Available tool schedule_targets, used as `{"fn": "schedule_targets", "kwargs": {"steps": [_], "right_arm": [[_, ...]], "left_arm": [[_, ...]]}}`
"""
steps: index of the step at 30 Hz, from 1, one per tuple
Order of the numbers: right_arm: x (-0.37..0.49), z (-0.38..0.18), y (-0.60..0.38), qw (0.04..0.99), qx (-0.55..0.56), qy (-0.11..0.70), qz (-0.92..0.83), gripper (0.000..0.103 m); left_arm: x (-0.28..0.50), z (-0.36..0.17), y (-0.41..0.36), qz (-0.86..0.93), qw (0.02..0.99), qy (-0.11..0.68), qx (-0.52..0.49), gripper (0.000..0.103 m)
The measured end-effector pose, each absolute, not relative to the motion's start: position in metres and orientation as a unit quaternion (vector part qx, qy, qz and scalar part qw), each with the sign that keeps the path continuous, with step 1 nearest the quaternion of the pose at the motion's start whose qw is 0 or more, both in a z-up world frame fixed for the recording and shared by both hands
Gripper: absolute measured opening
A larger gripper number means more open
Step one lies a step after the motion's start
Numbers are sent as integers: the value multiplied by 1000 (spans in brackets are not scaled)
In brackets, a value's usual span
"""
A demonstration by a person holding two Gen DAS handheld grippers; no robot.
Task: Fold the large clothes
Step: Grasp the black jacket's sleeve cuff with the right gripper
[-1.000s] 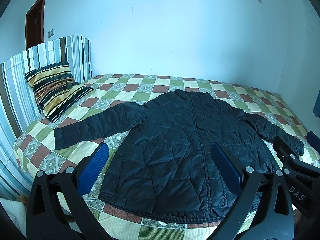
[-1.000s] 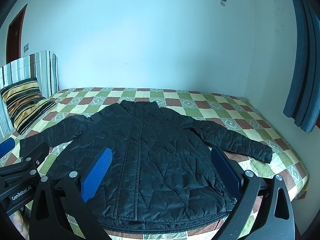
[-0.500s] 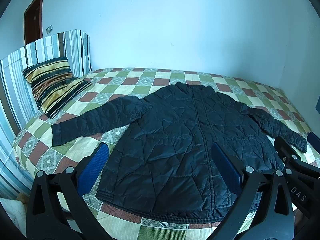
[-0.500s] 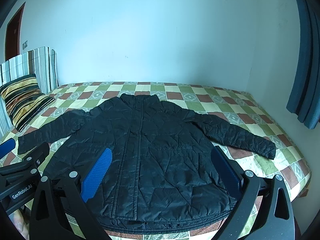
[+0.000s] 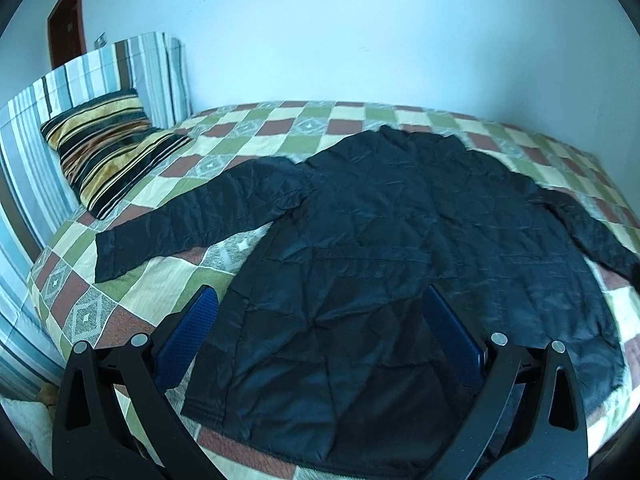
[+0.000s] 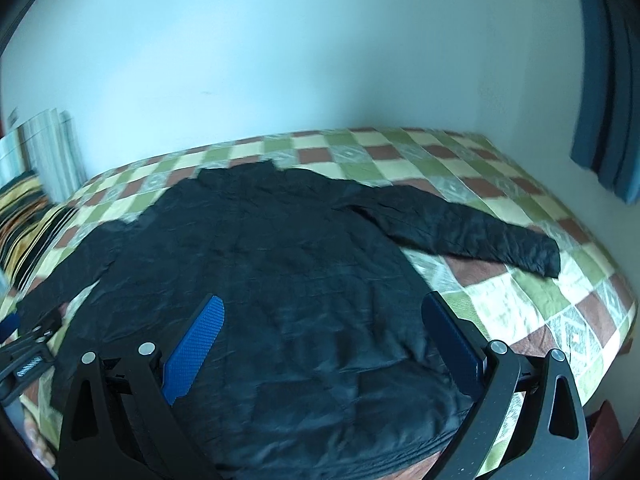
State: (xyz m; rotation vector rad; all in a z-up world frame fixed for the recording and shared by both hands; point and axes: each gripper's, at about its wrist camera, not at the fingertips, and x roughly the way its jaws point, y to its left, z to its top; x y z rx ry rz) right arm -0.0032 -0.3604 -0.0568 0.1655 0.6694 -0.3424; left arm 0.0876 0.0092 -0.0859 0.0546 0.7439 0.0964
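Over the last second both tools have dropped lower and pushed in toward the near edge of the bed [image 5: 120, 292], so the jacket [image 5: 400, 240] now fills more of each view and the wall behind takes less. The blur in the right wrist view suggests that the tool on that side is moving fast. That reads as the approach to a first grasp; no fold has been started, since the jacket lies flat with both sleeves spread out to the sides.

Nearest, the left tool [image 5: 320, 344] stands wide open with nothing between its blue pads [image 5: 188, 340]. It hangs above the hem, its left pad over bare bedspread just beside the jacket's edge and its right pad over the dark body. The right tool [image 6: 322, 344] is equally wide and holds nothing; both its pads sit over the lower body of the jacket. I cannot tell whether either tool brushes the fabric.

Beyond the left tool and off to its left, the left sleeve [image 5: 192, 220] runs out toward the striped pillow [image 5: 108, 152]. Beyond the right tool and to its right, the right sleeve [image 6: 476, 232] ends short of the bed's far corner. Farthest ahead, the collar [image 6: 260, 170] lies toward the wall.
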Motion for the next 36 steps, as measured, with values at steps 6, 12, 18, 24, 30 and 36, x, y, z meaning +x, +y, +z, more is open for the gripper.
{"fn": "schedule_targets", "kwargs": {"steps": [6,12,18,24,30,36], "right_arm": [[2,-76,-469,901,175,320,-235,98],[-9,-107,-592,854,272,303,-325,97],[-32,-140,-686,800,377,284,-370,56],[-41,-172,-726,768,455,266,-363,60],[-26,-206,-745,754,523,241,-316,62],[-13,-209,-749,764,508,223,-330,50]], "left_arm": [[120,-106,35,96,921,377,22,101],[146,-127,58,140,906,398,21,101],[159,-144,79,184,892,411,25,101],[167,-156,95,221,877,426,28,101],[171,-163,94,233,869,434,41,101],[173,-170,92,238,864,442,46,101]]}}
